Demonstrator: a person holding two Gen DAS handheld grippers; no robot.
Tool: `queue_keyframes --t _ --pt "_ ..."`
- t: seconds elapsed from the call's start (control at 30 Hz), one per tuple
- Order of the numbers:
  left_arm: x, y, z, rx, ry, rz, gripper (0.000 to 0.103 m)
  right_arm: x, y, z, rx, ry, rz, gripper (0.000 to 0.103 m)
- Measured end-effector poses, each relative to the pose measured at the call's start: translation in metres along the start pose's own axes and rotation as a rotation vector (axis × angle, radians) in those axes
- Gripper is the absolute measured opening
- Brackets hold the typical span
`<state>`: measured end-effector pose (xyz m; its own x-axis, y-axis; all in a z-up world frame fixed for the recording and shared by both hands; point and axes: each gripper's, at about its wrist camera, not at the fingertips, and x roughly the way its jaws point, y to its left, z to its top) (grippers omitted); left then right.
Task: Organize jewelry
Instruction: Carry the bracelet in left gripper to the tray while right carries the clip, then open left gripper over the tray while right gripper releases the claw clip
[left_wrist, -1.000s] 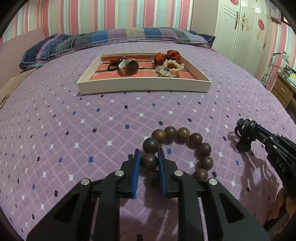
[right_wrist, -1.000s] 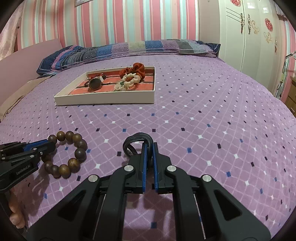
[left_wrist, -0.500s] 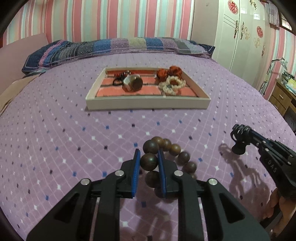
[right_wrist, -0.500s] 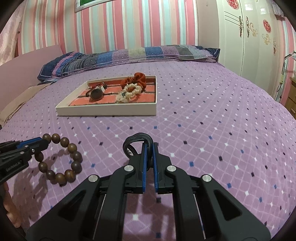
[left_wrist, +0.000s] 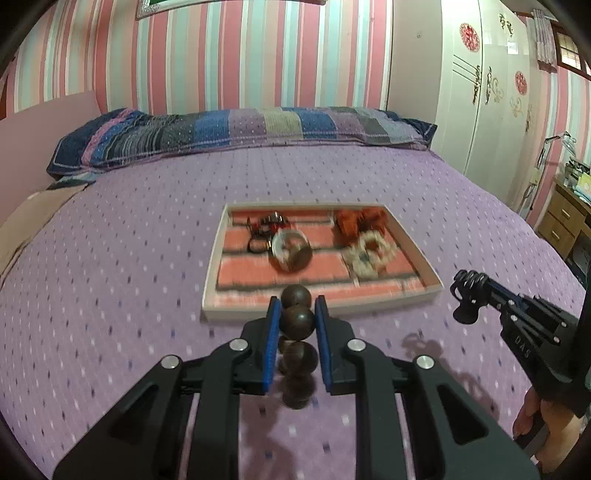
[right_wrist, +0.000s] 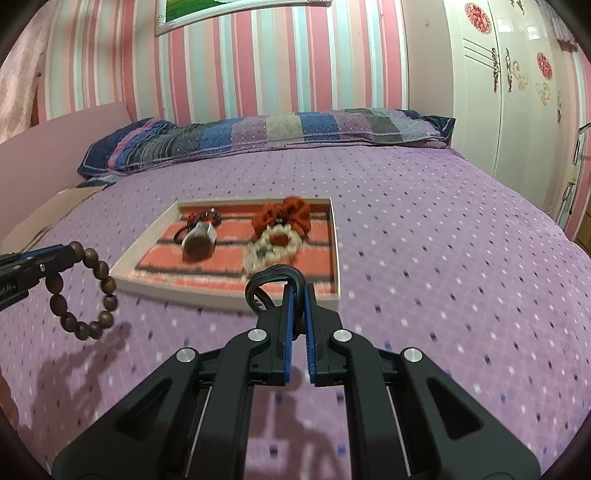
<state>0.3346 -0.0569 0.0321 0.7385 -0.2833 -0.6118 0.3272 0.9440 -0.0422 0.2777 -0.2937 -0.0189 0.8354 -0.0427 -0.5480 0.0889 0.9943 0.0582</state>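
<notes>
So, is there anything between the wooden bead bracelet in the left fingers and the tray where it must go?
Nothing visible blocks it. The bead bracelet hangs from the left gripper above the bedspread, just short of the tray. Only the tray's low near wall lies ahead, and the front strip inside looks free.

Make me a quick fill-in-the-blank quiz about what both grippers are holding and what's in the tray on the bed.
1. The left gripper is shut on a bracelet made of brown wooden ____.
2. The right gripper is shut on a hair tie whose colour is ____.
3. The bracelet hangs ____ the purple bedspread, casting a shadow on it.
4. In the tray, the cream scrunchie lies in front of a scrunchie coloured ____.

Missing words: beads; black; above; orange
</notes>
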Motion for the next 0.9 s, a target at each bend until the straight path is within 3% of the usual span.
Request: queue_keyframes --t 0.23,0.37,0.67,0.9 --pt "0.049 0.007 0.039 -0.002 0.004 -0.001 0.020 0.054 0.005 0.035 0.003 0.035 -0.007 0.007" --pt "0.093 0.018 0.046 -0.024 0.055 0.005 0.020 0.085 0.008 0.042 0.002 0.073 -0.012 0.007" --pt "0.153 0.060 0.020 -0.072 0.148 0.074 0.020 0.142 0.009 0.024 -0.006 0.174 -0.038 0.007" --pt "0.171 0.066 0.006 -0.057 0.173 0.123 0.020 0.151 0.011 0.024 -0.012 0.174 -0.035 0.008"
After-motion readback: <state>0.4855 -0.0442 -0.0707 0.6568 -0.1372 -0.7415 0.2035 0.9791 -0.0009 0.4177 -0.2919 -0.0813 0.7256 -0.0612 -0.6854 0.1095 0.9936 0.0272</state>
